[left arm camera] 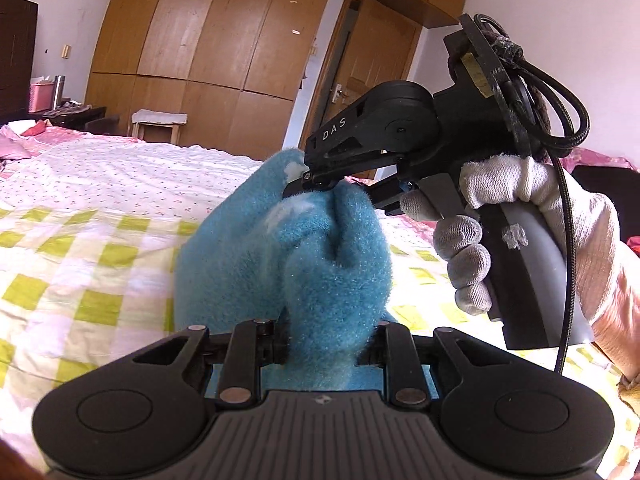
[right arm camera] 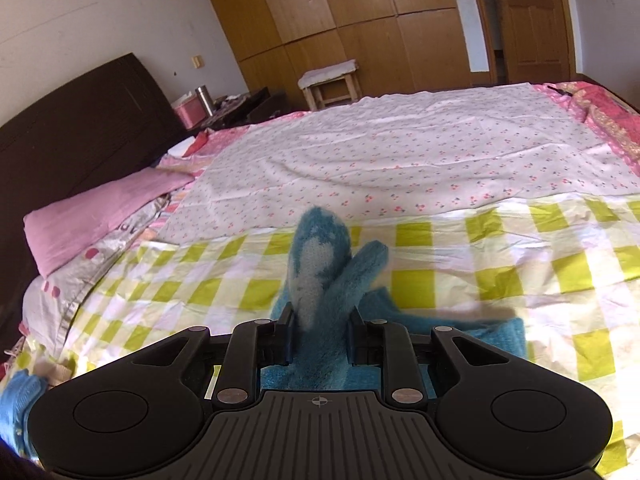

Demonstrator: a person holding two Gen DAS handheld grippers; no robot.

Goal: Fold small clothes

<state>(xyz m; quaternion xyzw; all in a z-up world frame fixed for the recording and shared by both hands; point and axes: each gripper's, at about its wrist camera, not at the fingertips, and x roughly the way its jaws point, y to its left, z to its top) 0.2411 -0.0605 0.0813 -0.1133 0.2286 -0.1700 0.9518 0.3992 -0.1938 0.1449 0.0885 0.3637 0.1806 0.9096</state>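
The left hand-held gripper [left arm camera: 328, 344] and the right hand-held gripper [right arm camera: 320, 338] each grasp the fuzzy blue sock [left arm camera: 320, 248]. It is bunched between them above the checked bedspread [right arm camera: 460, 280].

Beyond my reach stands a wooden wardrobe [right arm camera: 320, 12] with a small stool [right arm camera: 330, 82] before it — a pink pillow [right arm camera: 92, 216] lies by the dark headboard [right arm camera: 72, 128], near a steel flask [right arm camera: 203, 100].

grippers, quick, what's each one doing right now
left gripper: shut on the blue sock
right gripper: shut on the same sock
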